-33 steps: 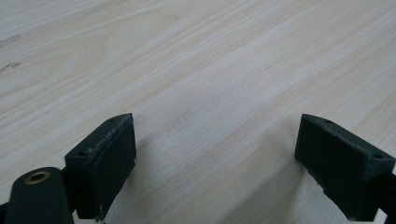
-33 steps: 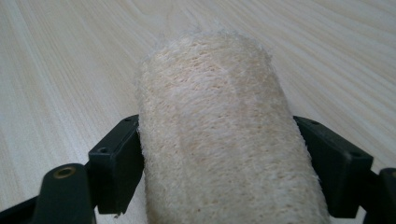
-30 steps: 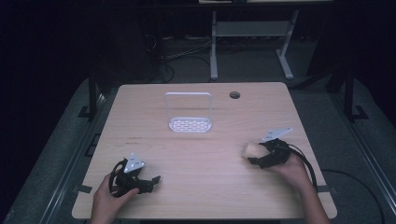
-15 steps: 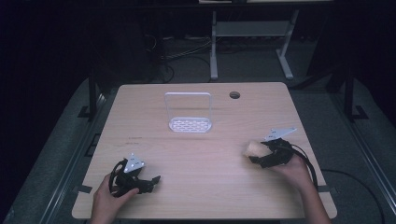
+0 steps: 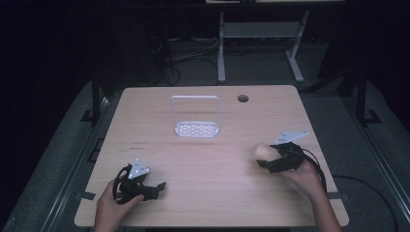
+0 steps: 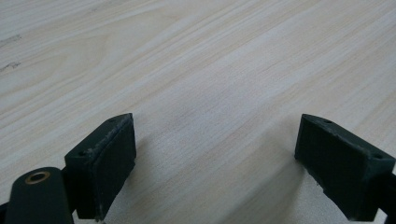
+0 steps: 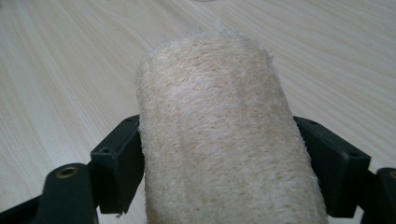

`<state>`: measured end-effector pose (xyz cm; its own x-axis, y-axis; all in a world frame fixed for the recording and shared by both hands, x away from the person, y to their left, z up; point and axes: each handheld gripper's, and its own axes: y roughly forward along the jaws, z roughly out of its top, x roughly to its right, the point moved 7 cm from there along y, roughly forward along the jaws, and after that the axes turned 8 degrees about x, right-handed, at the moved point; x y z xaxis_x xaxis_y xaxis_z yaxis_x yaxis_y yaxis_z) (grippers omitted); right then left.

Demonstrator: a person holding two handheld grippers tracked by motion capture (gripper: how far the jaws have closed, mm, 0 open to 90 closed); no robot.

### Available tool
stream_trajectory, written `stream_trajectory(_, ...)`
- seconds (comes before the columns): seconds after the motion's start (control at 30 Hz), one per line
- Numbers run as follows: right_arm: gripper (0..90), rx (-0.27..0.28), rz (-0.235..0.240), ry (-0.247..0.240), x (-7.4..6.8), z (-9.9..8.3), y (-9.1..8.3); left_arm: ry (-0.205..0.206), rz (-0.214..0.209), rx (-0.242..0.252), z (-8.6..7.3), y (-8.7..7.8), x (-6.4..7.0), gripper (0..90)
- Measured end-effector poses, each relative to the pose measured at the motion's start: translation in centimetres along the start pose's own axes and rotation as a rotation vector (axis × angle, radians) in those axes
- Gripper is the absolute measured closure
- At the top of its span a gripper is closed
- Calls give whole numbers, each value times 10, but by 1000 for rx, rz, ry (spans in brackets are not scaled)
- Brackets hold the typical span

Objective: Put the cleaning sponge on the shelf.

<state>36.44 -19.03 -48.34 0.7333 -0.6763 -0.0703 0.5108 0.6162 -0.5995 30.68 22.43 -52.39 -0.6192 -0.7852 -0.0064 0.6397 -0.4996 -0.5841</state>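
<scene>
Overhead, pale wooden table (image 5: 208,159) bears white rack (image 5: 196,117); dark room.

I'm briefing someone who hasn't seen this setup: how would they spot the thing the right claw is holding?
Start at the wooden table and look to its right side, well in front of the white wire rack. There the right claw clamps a loofah sponge. It is a pale beige, rough, fibrous cylinder, the only soft thing on the table.

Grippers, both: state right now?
Left tool: open, holding nothing, over bare table.
Right tool: closed on the loofah sponge.
</scene>
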Motion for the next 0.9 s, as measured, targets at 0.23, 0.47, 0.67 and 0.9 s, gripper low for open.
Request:
stream_trajectory(0.23, 220, 12, 4, -7, -6, 7, 1, 0, 0, 0, 0, 0, 0, 118)
stream_trajectory(0.47, 219, 12, 2, -5, -9, 11, 3, 1, 0, -1, 0, 0, 0, 118)
stream_trajectory(0.67, 220, 12, 16, -24, -17, 22, 6, 2, 0, -2, 0, 0, 0, 118)
stream_trajectory(0.9, 219, 14, 25, -33, -21, 31, 12, 3, -1, -3, 0, 0, 0, 118)
